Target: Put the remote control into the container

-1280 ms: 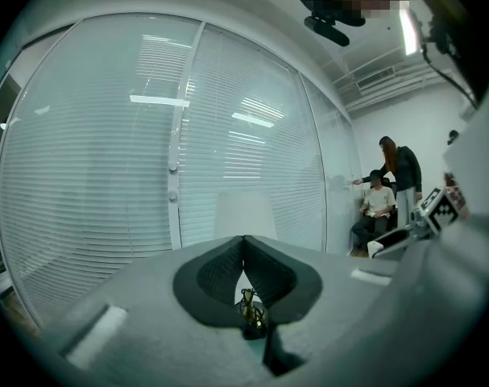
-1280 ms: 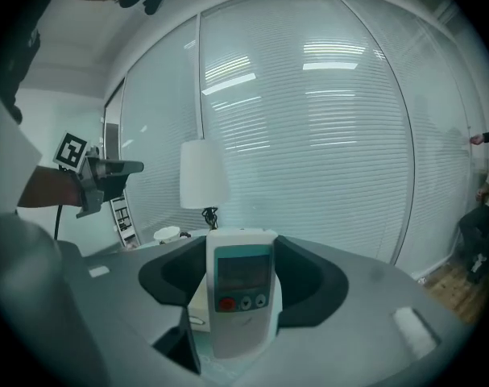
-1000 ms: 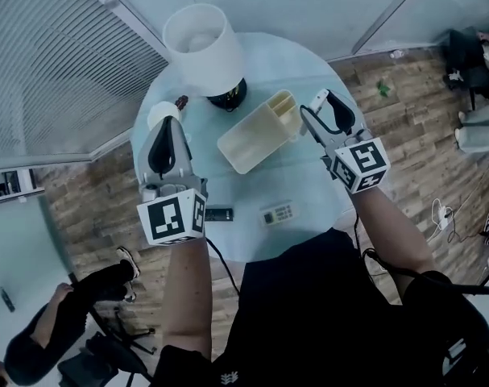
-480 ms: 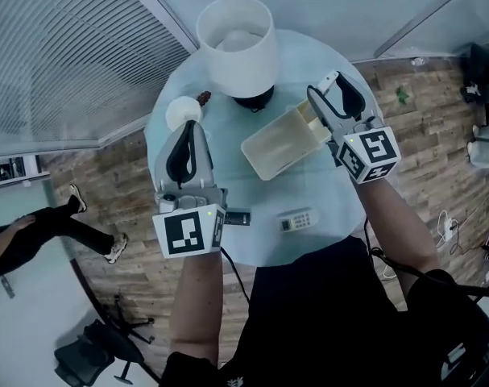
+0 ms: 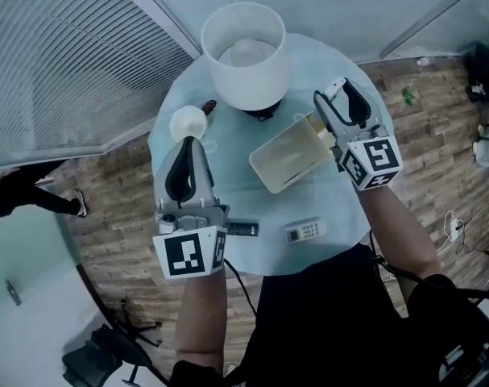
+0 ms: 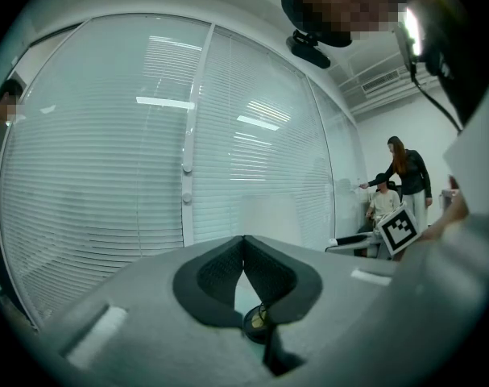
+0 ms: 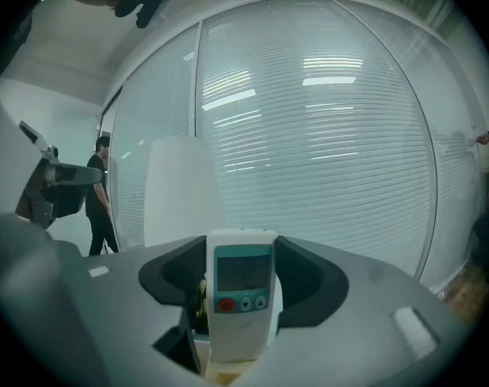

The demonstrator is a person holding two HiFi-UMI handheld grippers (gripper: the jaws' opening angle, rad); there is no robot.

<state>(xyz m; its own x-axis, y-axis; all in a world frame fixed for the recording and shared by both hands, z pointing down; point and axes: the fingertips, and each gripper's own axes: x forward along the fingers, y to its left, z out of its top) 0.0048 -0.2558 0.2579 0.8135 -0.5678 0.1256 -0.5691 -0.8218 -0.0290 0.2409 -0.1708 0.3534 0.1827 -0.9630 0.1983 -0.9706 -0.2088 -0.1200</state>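
Remote controls (image 7: 242, 297) (image 5: 306, 231), white, 2: right hand-held gripper (image 5: 333, 93) clamps 1; 1 container (image 5: 270, 166); left hand-held gripper (image 6: 244, 240) closed.

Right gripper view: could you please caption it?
Right gripper holding a white remote control, screen toward camera, before window blinds.

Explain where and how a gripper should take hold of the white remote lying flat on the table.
Probably its middle, jaws across the two long sides, coming from above. The white remote lies flat on the table, a slim bar with both long edges clear of the dark remote.
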